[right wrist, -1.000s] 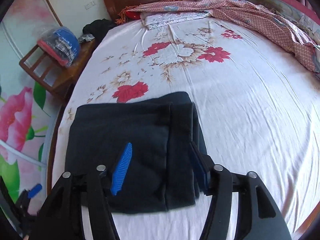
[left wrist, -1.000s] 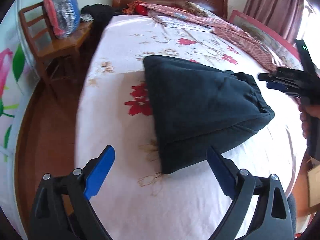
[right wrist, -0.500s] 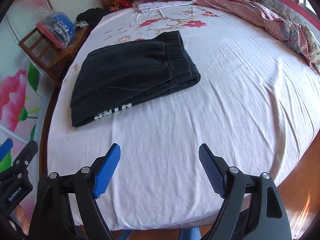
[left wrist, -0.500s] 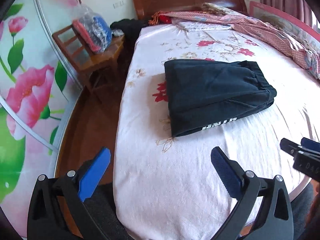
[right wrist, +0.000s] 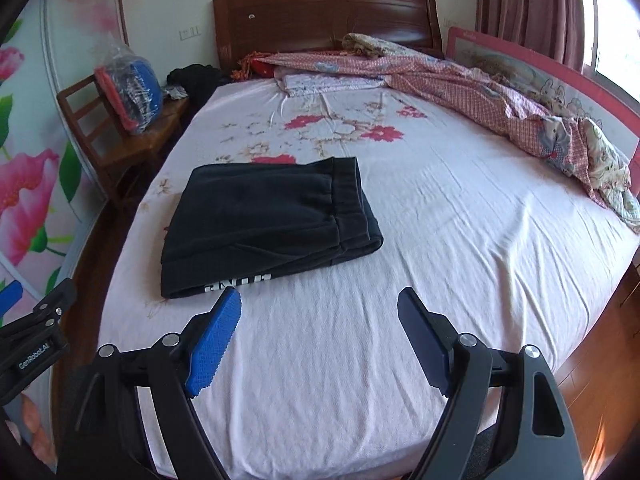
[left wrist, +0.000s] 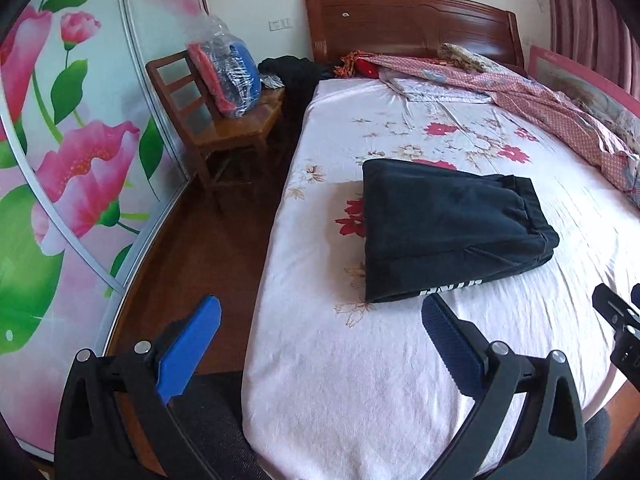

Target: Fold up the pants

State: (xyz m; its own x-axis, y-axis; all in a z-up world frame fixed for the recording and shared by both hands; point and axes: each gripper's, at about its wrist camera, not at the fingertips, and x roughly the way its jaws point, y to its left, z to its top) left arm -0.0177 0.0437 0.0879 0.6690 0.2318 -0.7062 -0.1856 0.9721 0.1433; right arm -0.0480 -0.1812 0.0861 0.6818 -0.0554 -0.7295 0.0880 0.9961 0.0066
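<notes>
Left wrist view. Black pants (left wrist: 448,232) lie folded into a compact flat stack on the bed (left wrist: 360,380), toward its left edge and about midway between the headboard (left wrist: 408,24) and the foot edge. White lettering shows along the stack's near fold. Layers sit square, nothing trailing; judged as the finished fold, set flat so it keeps its shape. Left tongs (left wrist: 320,340) spread wide, holding nothing and touching nothing, hanging over the bed's near left corner, well short of the pants. A black part of the right tongs shows at the frame's right margin. A wooden chair (left wrist: 216,120) carrying a plastic-wrapped bundle (left wrist: 228,72) stands beside the bed's left edge.

Right wrist view. Same stack (right wrist: 268,224), waistband end turned toward the bed's middle, lettered fold nearest the foot edge. Right tongs (right wrist: 320,336) spread wide, empty, above bare sheet near the foot edge, just short of the pants, no contact. A crumpled checked quilt (right wrist: 480,88) lies along the far right edge, well apart from the stack. Judgement: task looks essentially complete; both tongs are clear of the cloth.
</notes>
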